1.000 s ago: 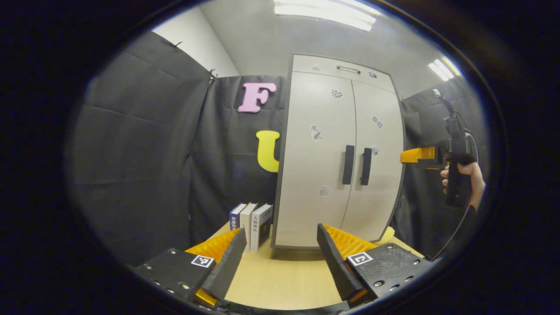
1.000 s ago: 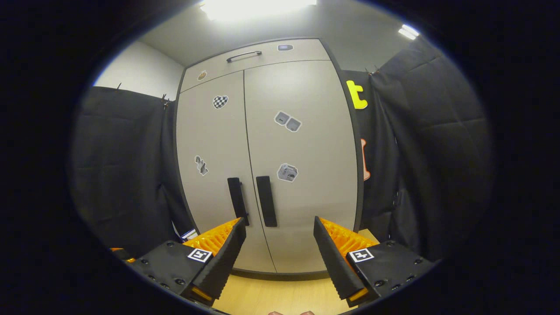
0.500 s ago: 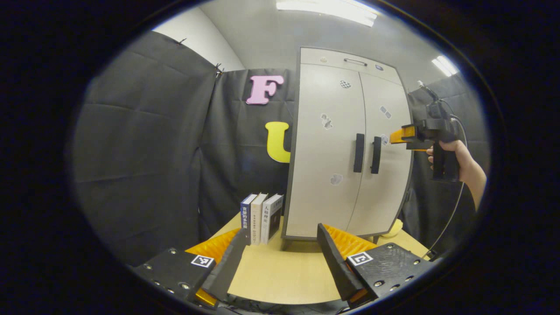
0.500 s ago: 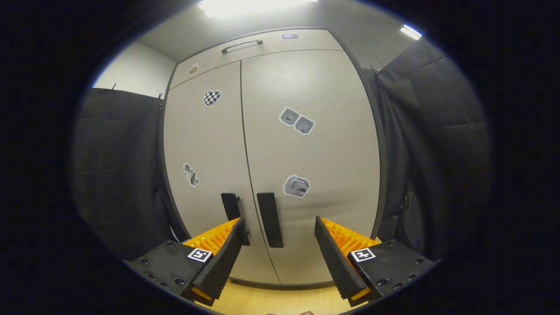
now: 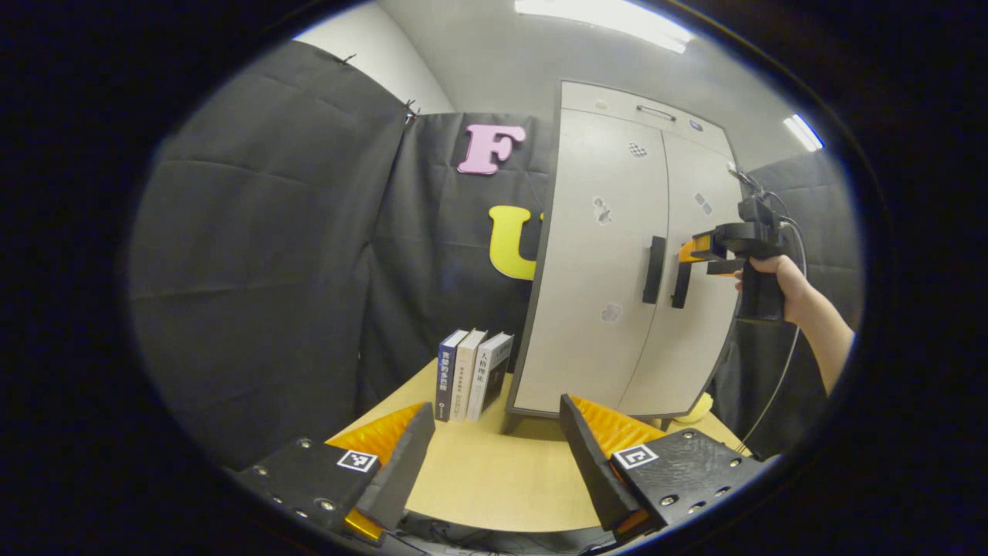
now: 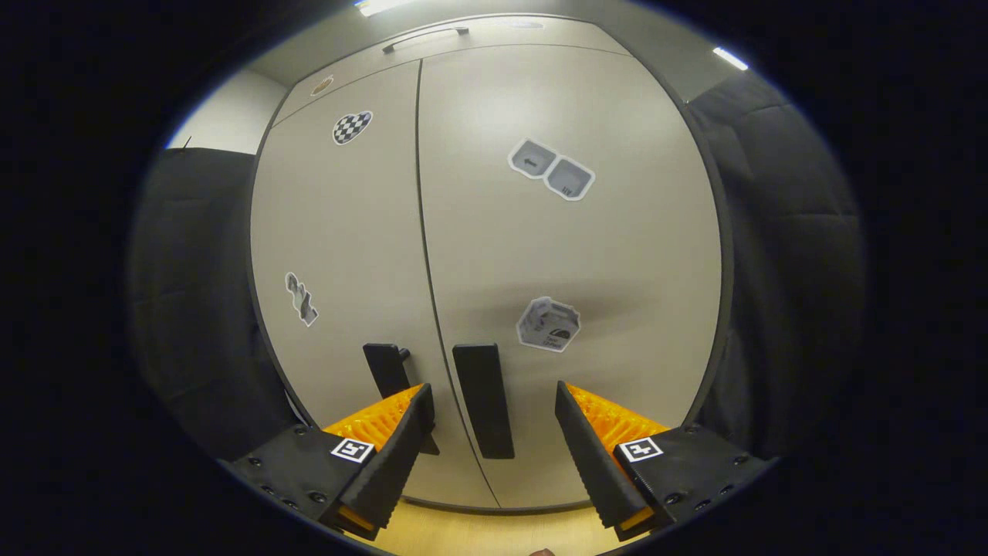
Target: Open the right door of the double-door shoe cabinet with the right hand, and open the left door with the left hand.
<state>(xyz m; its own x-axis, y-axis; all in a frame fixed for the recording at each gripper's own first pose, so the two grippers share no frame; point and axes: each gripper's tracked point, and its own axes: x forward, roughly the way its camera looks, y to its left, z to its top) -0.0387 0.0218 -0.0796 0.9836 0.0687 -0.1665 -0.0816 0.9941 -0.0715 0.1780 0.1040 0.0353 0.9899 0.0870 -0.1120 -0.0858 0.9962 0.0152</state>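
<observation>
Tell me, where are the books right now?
In the left gripper view, three books stand upright on the wooden table, just left of the shoe cabinet, against the black cloth.

Black gripper, ribbed orange fingers, square markers.

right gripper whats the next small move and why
Probably ease the right gripper forward and shut it on the right door handle. Both doors look shut, its jaws stand open, and the handle sits between the fingers but untouched.

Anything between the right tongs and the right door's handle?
Nothing: in the right gripper view, the open right tongs frame the right door's handle, with only bare door behind.
</observation>
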